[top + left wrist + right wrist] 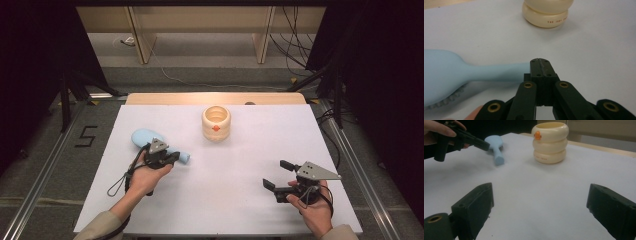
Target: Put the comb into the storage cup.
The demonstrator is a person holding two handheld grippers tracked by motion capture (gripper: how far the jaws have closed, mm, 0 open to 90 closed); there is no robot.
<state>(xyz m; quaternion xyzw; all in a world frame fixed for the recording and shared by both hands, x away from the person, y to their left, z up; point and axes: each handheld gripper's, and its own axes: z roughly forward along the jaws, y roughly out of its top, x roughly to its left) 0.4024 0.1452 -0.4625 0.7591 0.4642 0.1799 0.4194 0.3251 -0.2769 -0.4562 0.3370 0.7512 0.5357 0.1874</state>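
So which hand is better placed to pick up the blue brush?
Left. The left gripper sits right at the blue brush handle, jaws shut; the right gripper is open, far across the table.

Left claw (540,61) has its jaws pressed together, while right claw (540,202) rests spread wide.

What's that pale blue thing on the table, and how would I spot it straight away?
On the white table, look left of the cream ringed cup, near the left gripper. The blue brush lies flat there, with a rounded head and a slim handle. It is the only blue thing on the table.
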